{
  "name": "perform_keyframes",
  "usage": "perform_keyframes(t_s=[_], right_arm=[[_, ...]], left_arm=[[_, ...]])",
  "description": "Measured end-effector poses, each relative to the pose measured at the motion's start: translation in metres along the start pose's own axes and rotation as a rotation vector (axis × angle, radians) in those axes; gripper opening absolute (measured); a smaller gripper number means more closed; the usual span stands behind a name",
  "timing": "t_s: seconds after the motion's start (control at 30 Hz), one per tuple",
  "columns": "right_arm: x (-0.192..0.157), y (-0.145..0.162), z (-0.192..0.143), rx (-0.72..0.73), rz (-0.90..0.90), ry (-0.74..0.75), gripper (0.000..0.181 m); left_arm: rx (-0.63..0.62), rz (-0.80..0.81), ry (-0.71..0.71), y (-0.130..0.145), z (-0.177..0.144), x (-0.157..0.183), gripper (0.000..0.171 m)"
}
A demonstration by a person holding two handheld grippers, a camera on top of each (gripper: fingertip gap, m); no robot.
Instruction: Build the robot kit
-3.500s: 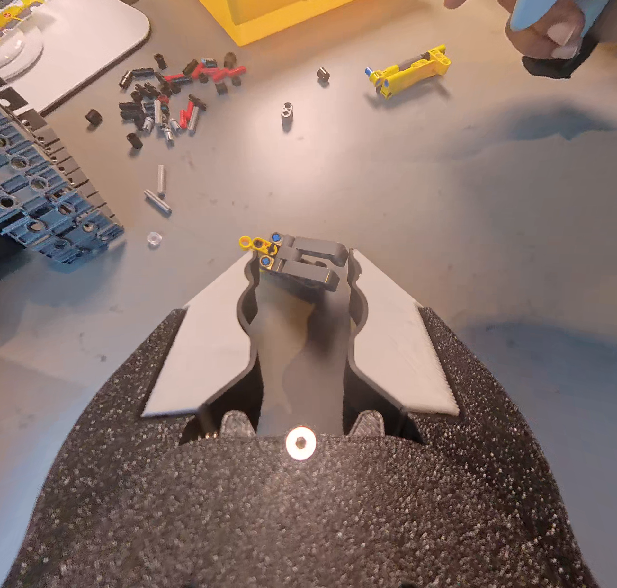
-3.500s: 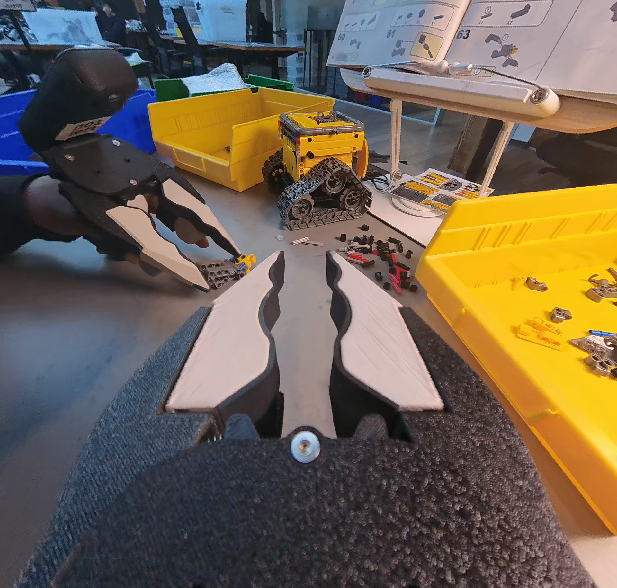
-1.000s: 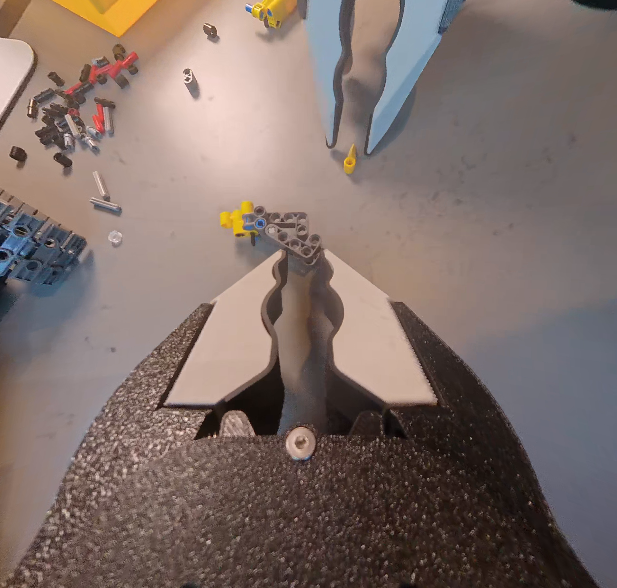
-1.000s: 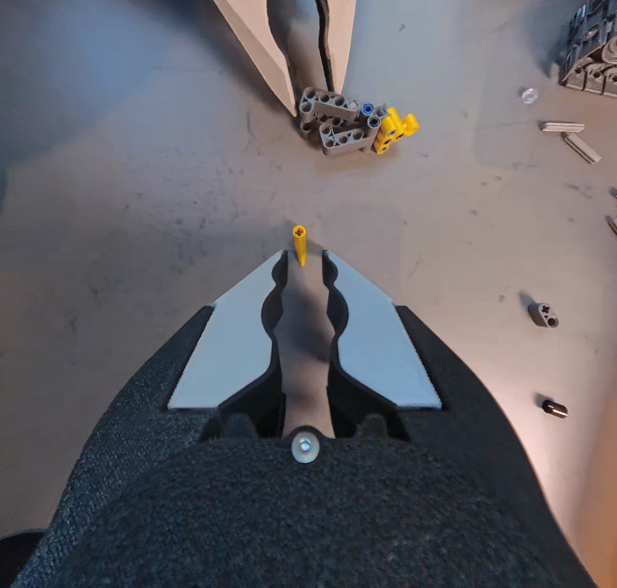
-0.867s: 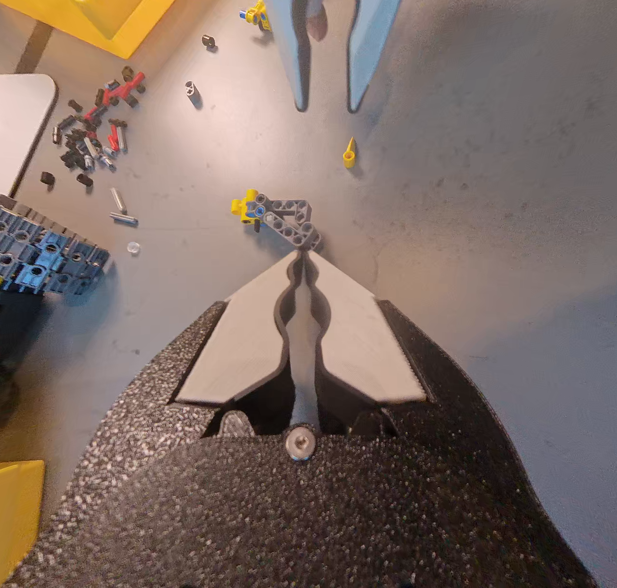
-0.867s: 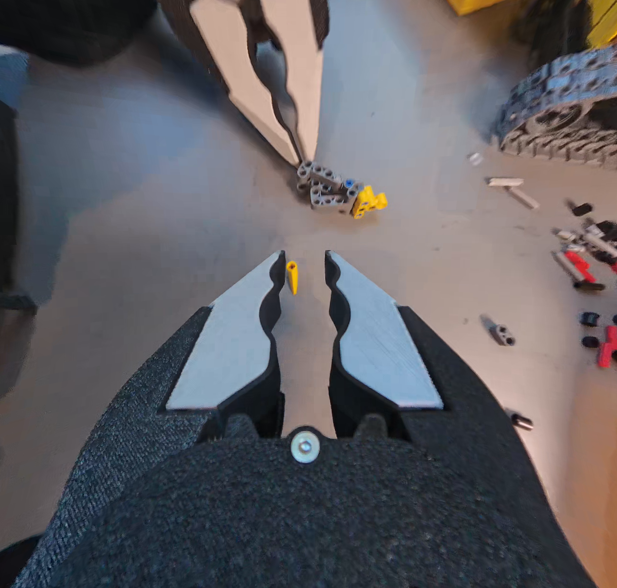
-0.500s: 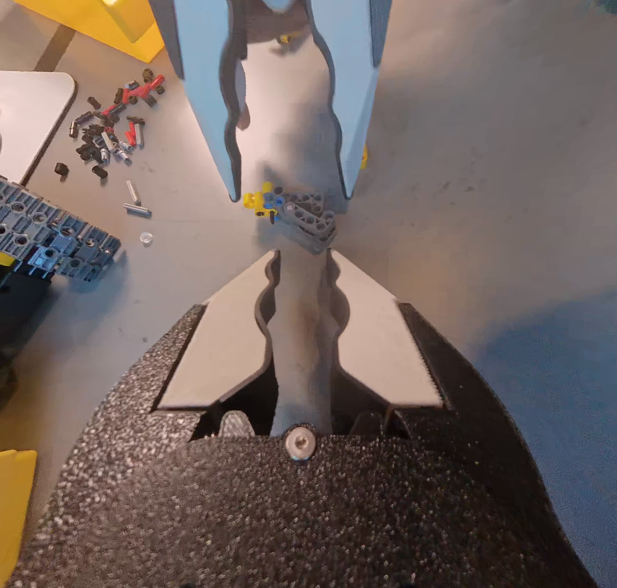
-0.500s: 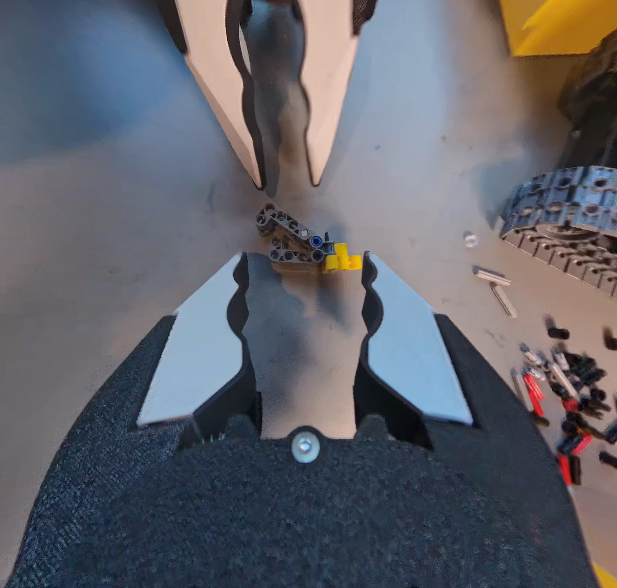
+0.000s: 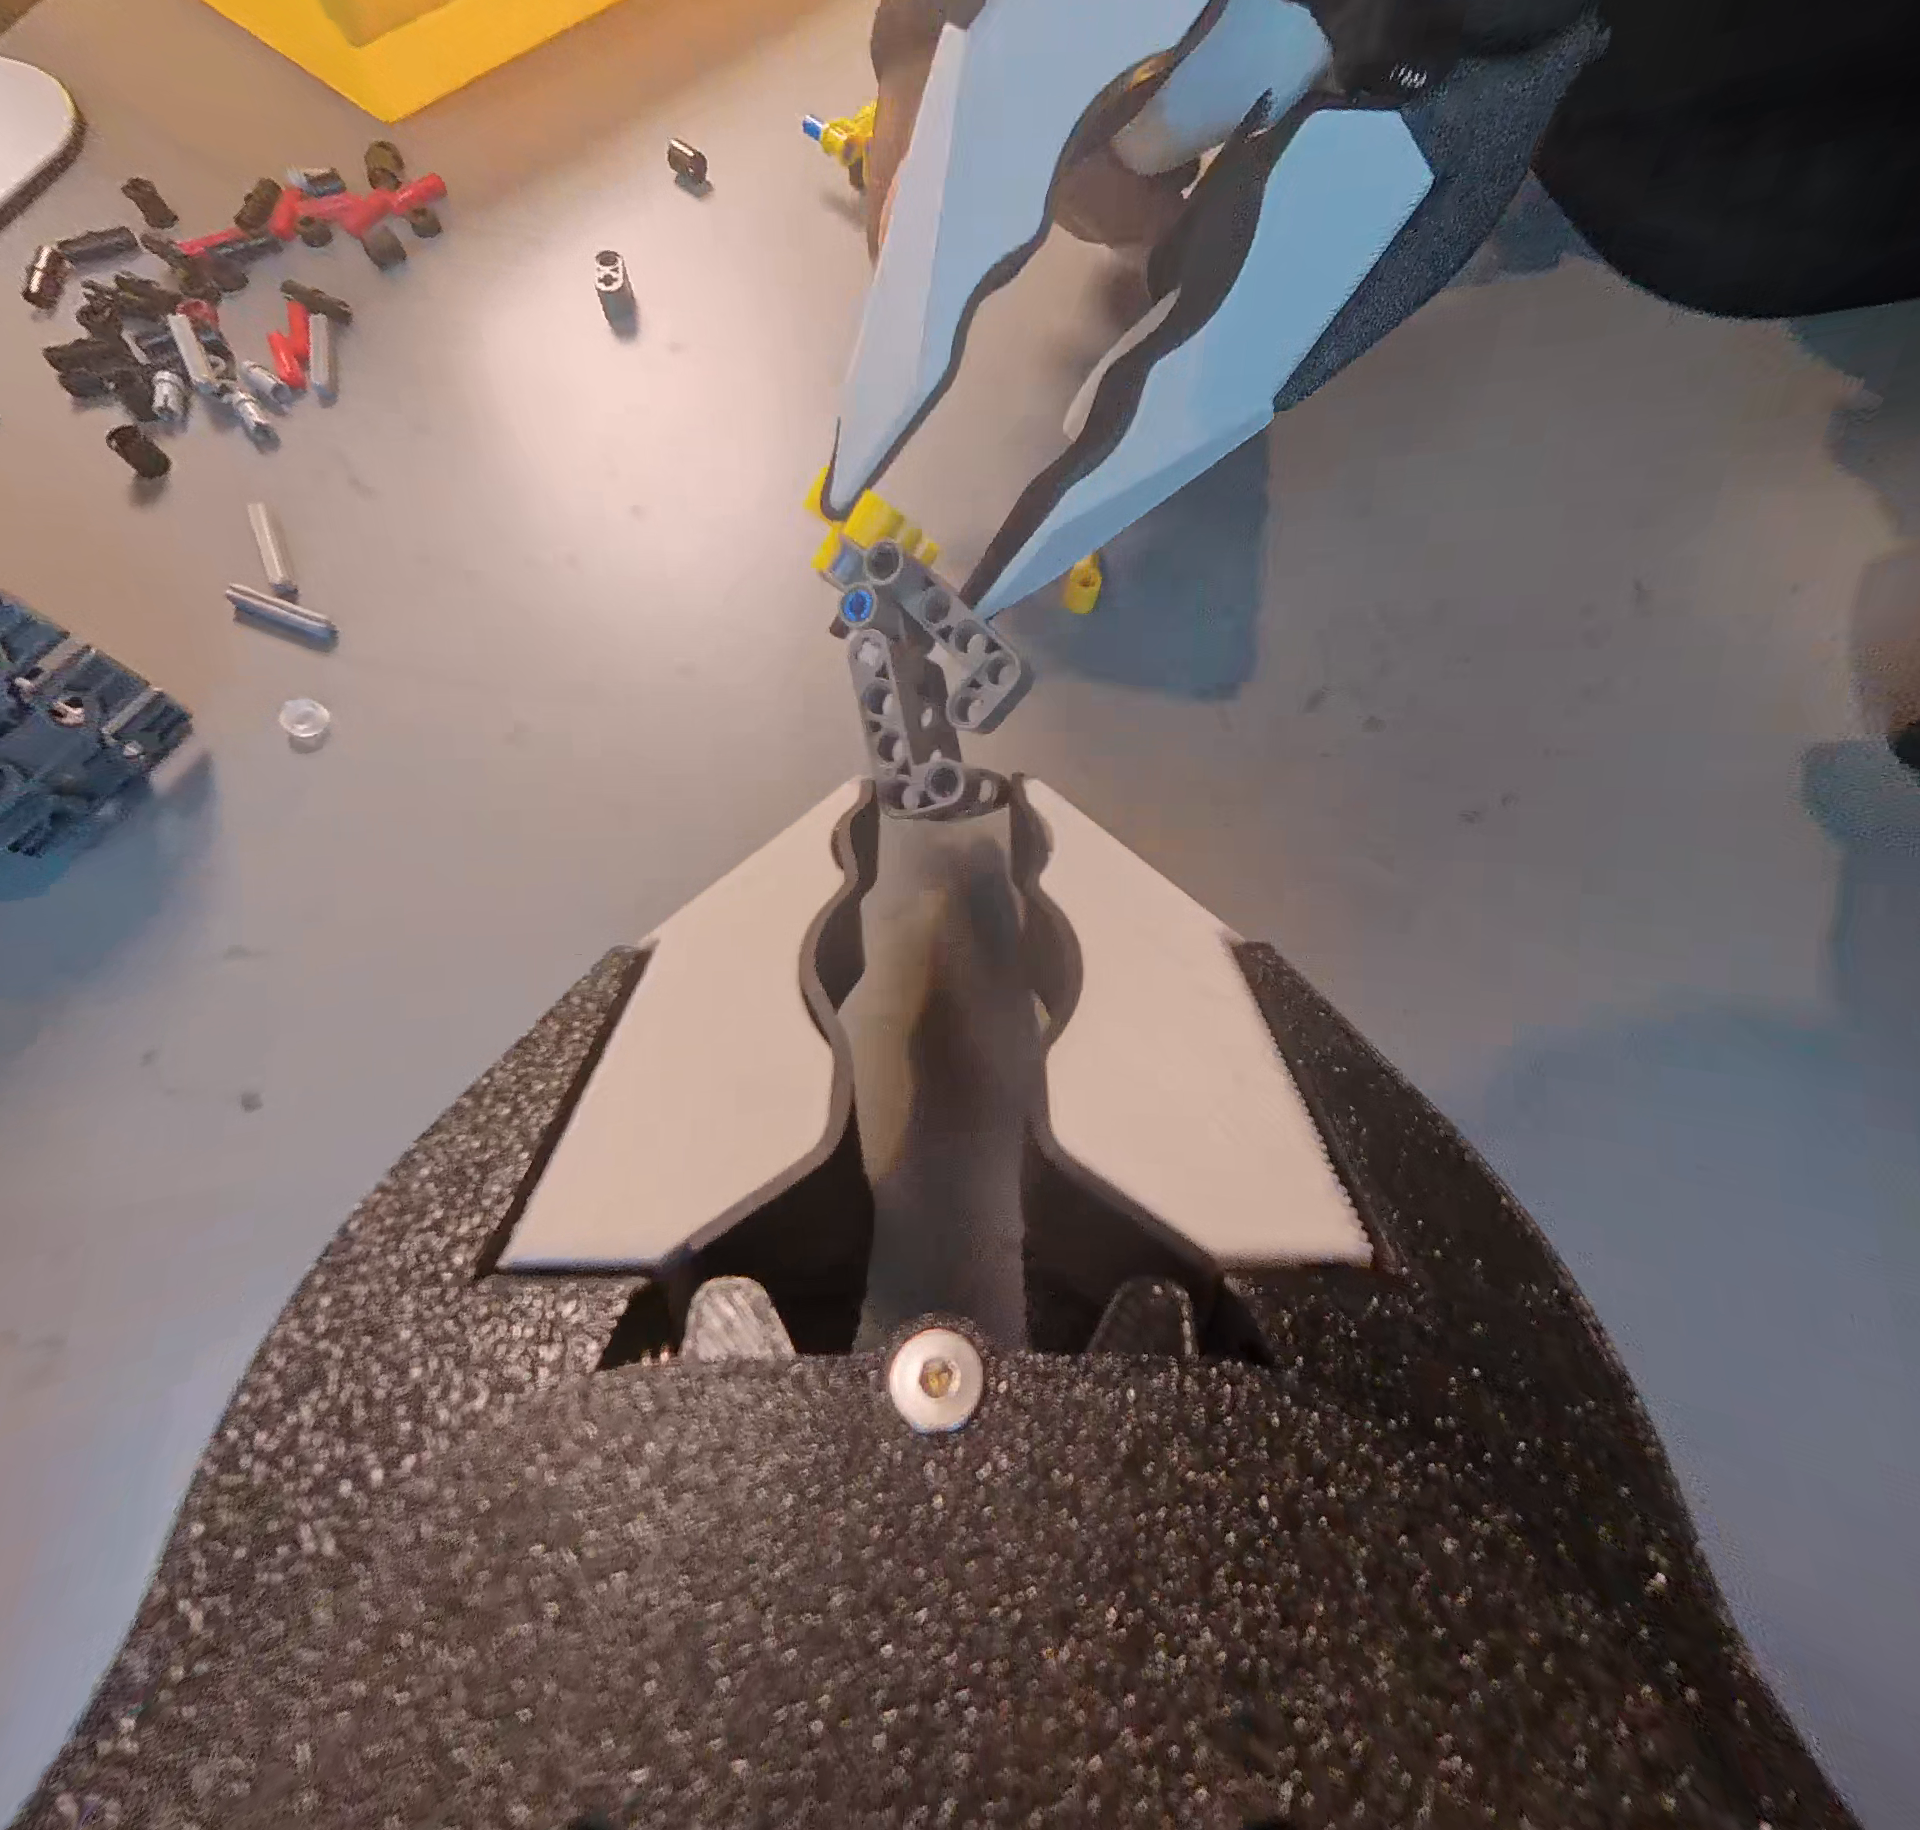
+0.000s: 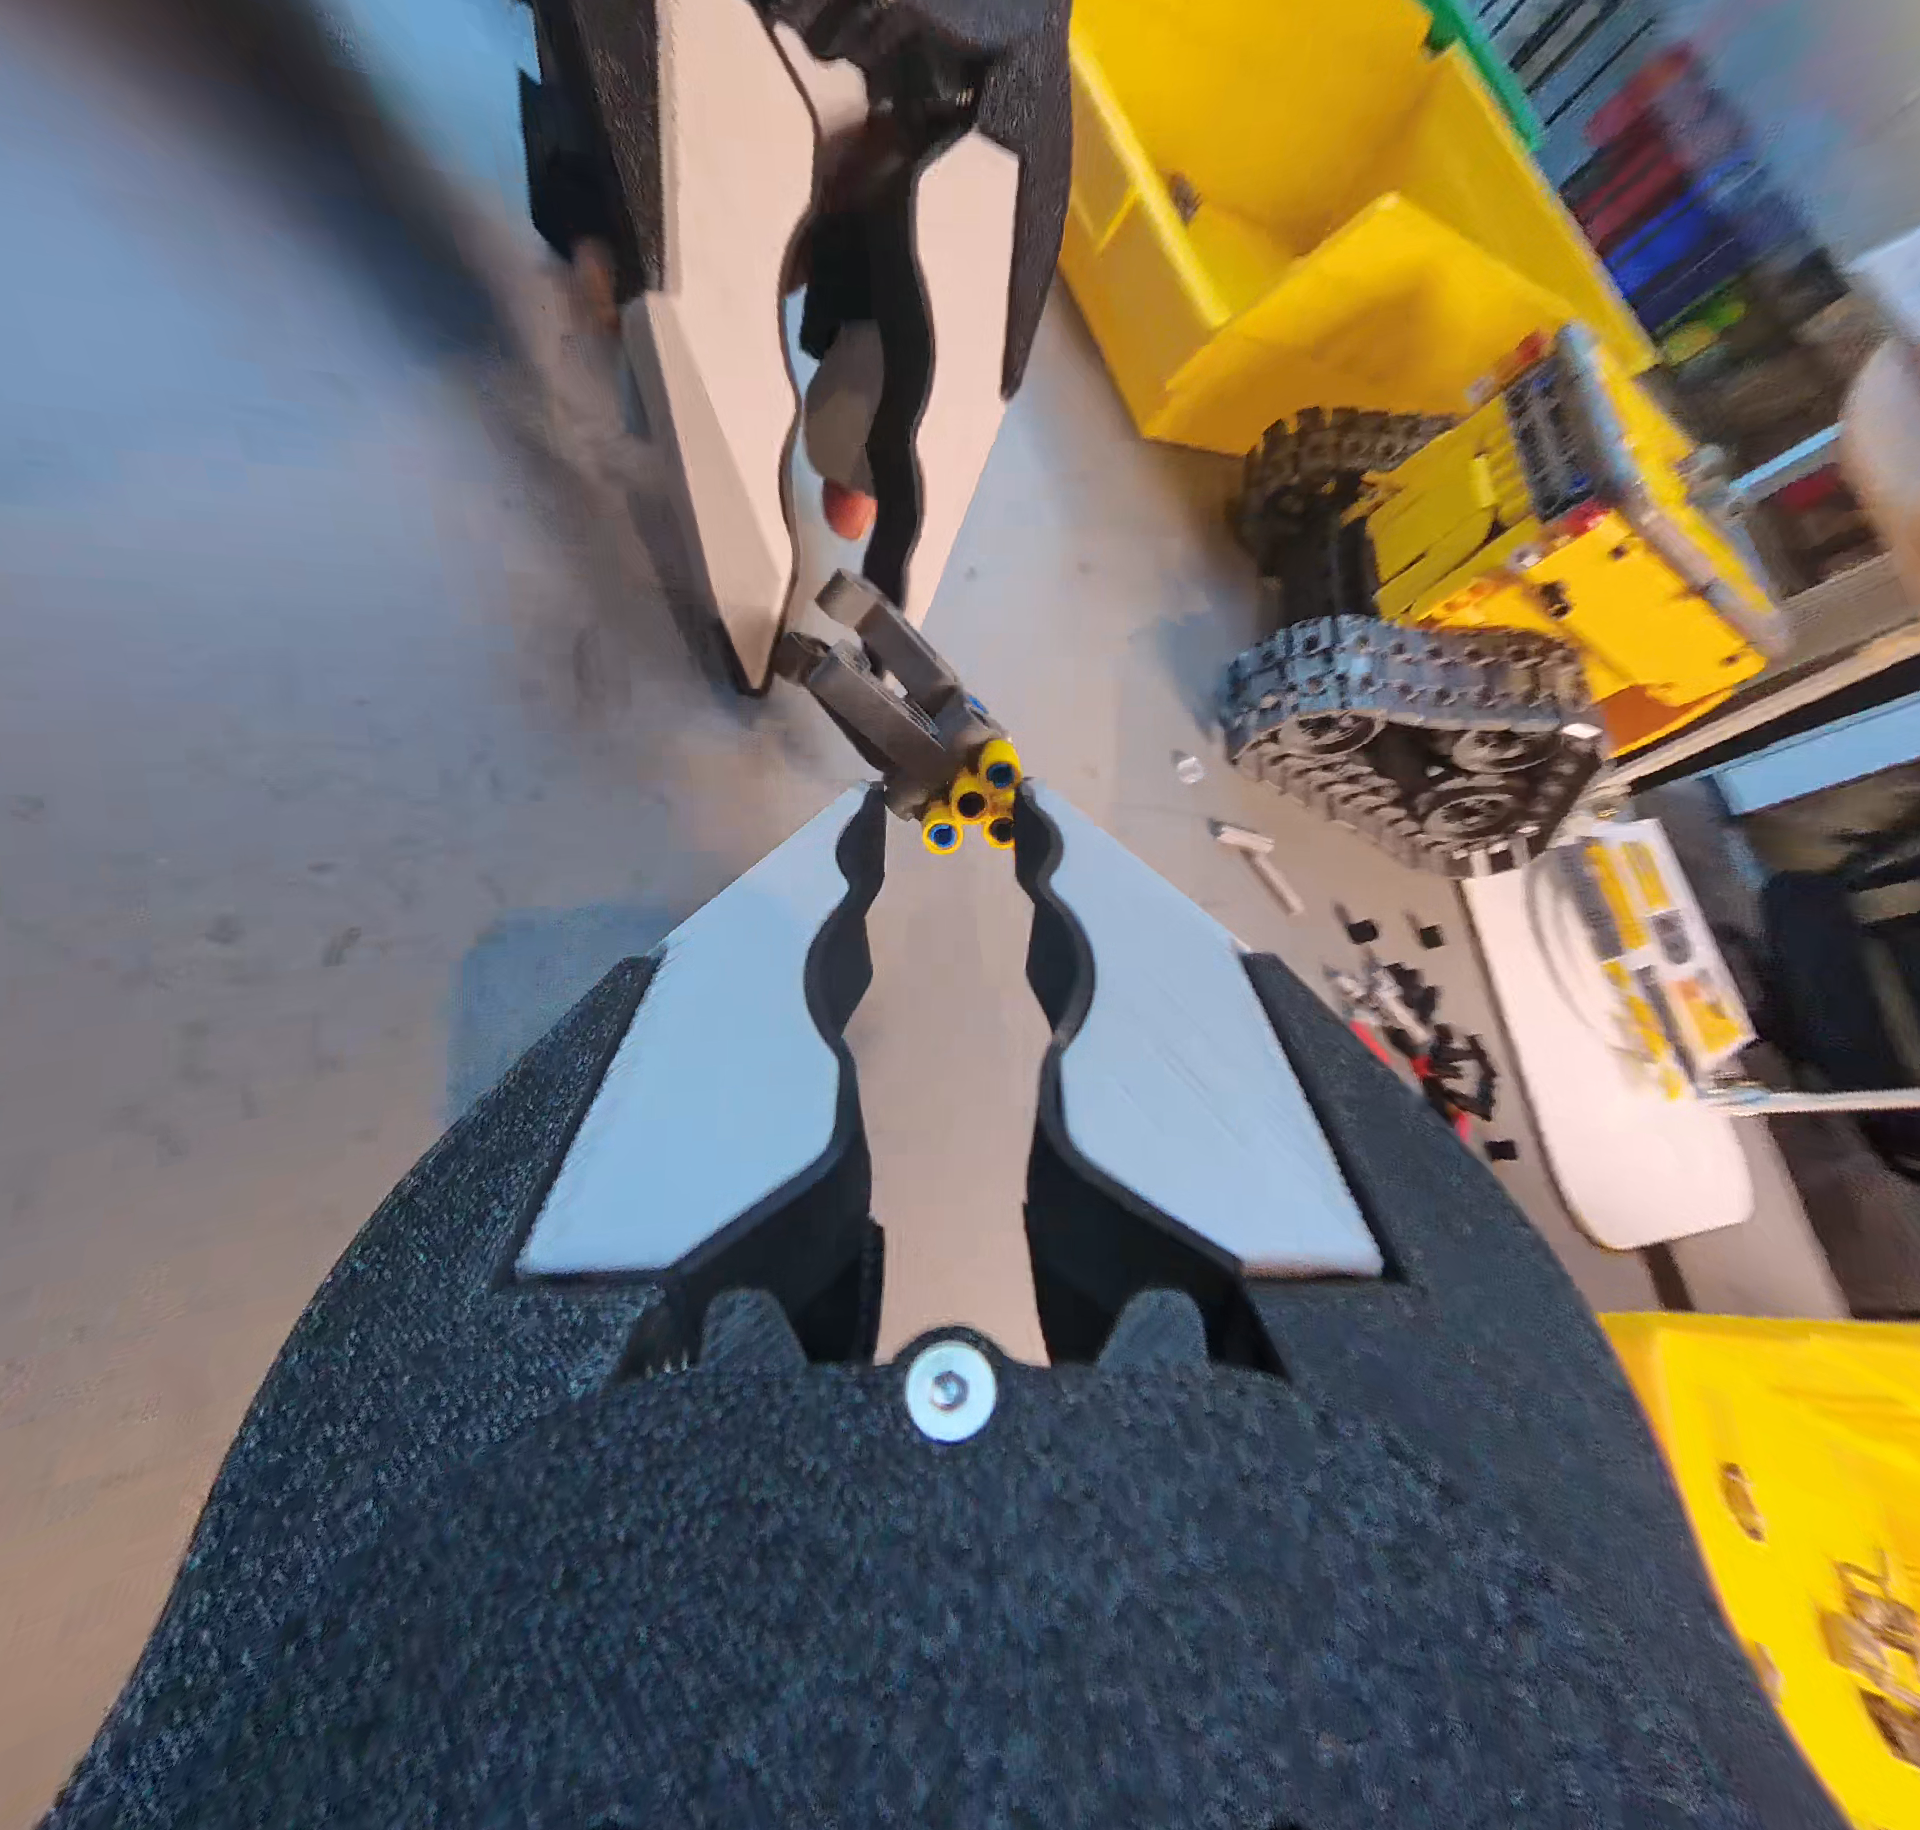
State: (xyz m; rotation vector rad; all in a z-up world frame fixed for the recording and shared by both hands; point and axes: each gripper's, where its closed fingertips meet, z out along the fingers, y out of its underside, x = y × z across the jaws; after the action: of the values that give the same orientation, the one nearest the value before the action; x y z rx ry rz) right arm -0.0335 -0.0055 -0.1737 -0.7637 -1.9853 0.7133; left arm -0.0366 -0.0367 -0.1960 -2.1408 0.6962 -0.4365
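Currently a small grey-and-yellow brick assembly (image 9: 914,658) is pinched at both ends, lifted off the desk (image 9: 520,949): grey beam end is clamped by the left tool (image 9: 940,793), yellow end by the right tool (image 10: 951,804). Loose pins (image 9: 197,315) are scattered far left. A tracked yellow model (image 10: 1455,679) is seen right, beside a yellow bin (image 10: 1299,253).

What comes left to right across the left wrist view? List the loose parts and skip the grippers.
black track section → pile of black and red pins → lone grey connector → grey-and-yellow beam assembly → small yellow peg
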Motion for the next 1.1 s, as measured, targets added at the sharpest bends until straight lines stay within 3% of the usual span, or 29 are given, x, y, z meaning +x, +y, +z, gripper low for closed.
perform_keyframes(t_s=[0.13, 0.33, 0.4, 0.5, 0.67, 0.87, 0.93, 1.0, 1.1], right_arm=[[0.002, -0.006, -0.006, 0.039, -0.049, 0.011, 0.021], [0.001, -0.005, -0.018, 0.07, 0.299, -0.217, 0.054], [-0.001, -0.005, -0.02, 0.074, 0.377, -0.277, 0.053], [-0.011, 0.002, -0.017, 0.027, 0.383, -0.341, 0.036], [-0.011, 0.007, -0.015, 0.001, 0.293, -0.317, 0.032], [0.001, 0.01, -0.011, -0.017, 0.241, -0.407, 0.069], [-0.004, 0.011, -0.006, -0.021, 0.249, -0.482, 0.072], [-0.012, 0.018, -0.002, -0.056, 0.238, -0.541, 0.064], [-0.018, 0.02, 0.001, -0.056, 0.223, -0.55, 0.031]], left_arm=[[0.001, 0.14, -0.078, -0.004, -0.004, -0.004, 0.021], [-0.073, 0.607, -0.31, -0.009, -0.005, -0.006, 0.015], [-0.121, 0.777, -0.398, -0.012, -0.004, -0.007, 0.015], [-0.147, 0.961, -0.473, -0.016, 0.001, -0.004, 0.015], [-0.159, 1.032, -0.469, -0.015, 0.004, 0.0, 0.015], [-0.122, 1.082, -0.431, -0.018, 0.006, 0.008, 0.015], [-0.115, 1.098, -0.416, -0.019, 0.007, 0.011, 0.015], [-0.114, 1.112, -0.404, -0.017, 0.007, 0.014, 0.015], [-0.112, 1.101, -0.412, -0.017, 0.004, 0.011, 0.015]])
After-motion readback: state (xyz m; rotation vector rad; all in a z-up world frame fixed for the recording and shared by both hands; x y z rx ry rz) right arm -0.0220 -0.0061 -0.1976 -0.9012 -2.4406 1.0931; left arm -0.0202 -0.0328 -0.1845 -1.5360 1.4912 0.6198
